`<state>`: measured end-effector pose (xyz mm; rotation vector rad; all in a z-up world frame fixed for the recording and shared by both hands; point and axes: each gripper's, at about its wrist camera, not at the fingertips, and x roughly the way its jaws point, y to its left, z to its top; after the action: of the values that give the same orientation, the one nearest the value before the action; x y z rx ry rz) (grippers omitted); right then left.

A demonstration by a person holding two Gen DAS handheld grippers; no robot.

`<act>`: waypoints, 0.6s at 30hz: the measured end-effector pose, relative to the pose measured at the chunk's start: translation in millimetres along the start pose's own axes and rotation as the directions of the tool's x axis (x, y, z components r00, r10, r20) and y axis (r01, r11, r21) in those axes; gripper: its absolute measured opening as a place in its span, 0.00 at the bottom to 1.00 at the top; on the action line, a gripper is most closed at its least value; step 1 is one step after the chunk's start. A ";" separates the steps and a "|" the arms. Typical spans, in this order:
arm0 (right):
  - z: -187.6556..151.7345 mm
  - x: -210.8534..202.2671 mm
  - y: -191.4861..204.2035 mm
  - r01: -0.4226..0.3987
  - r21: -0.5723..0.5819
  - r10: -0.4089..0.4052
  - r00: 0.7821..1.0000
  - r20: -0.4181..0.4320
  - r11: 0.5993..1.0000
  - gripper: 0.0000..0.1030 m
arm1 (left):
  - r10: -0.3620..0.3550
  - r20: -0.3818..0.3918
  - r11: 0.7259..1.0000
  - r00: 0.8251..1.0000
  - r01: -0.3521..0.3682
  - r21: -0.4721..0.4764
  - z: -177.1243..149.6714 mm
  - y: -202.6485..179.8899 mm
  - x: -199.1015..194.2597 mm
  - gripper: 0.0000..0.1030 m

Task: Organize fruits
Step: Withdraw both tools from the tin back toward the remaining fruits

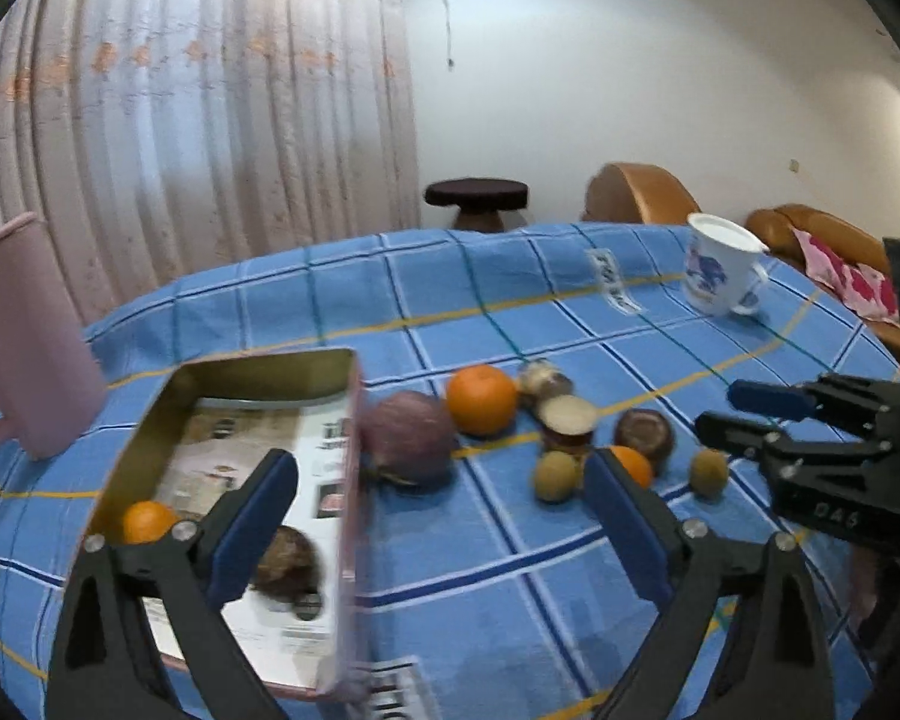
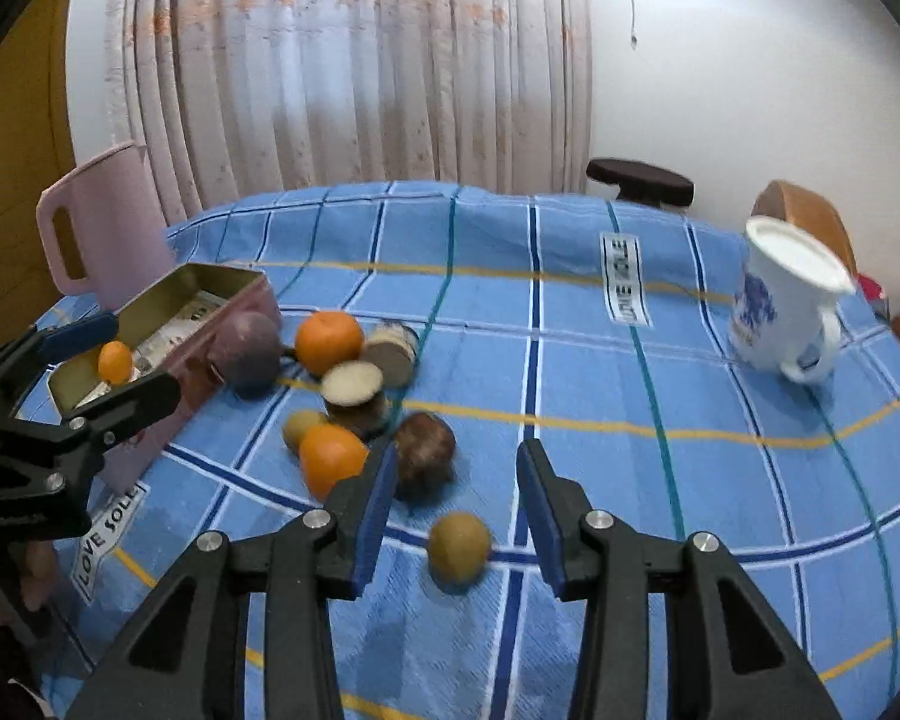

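An open tin (image 1: 258, 369) at the left holds a small orange (image 1: 147, 521) and a brown fruit (image 1: 285, 564). Beside it on the blue checked cloth lie a purple fruit (image 1: 408, 444), a big orange (image 1: 482, 399), cut brown pieces (image 1: 567, 420), another orange (image 2: 330, 459) and a brown ball (image 2: 426, 450). My left gripper (image 1: 444, 522) is open wide and empty, one finger over the tin. My right gripper (image 2: 459, 516) hangs open over a greenish-brown fruit (image 2: 459, 546) that lies on the cloth between its fingers, with gaps on both sides.
A pink jug (image 2: 102, 234) stands behind the tin. A white mug (image 2: 786, 300) with a blue print sits at the far right of the table. A dark stool (image 1: 477, 195) and a brown sofa (image 1: 822, 228) stand beyond the table.
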<state>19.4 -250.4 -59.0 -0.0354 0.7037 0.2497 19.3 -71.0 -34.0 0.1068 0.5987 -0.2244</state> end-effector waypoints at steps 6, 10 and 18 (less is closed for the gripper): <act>-7.7 10.5 -4.8 0.004 0.020 -0.003 0.998 -0.062 1.000 0.42 | -0.041 -0.048 0.998 0.998 0.044 0.045 -3.6 -24.0 11.1 0.85; -12.7 11.7 -8.3 -0.005 0.031 0.007 0.996 -0.085 0.999 0.42 | -0.068 -0.076 0.996 0.995 0.072 0.052 -5.3 -33.5 19.8 0.82; -14.0 21.0 -5.6 -0.034 0.019 0.037 0.990 -0.135 0.999 0.42 | -0.105 -0.123 0.993 0.987 0.111 0.050 -8.7 -41.3 31.8 0.70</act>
<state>27.3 -252.9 -83.5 -0.0237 0.8420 0.2772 30.1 -115.3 -60.7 0.1434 0.7193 -0.3420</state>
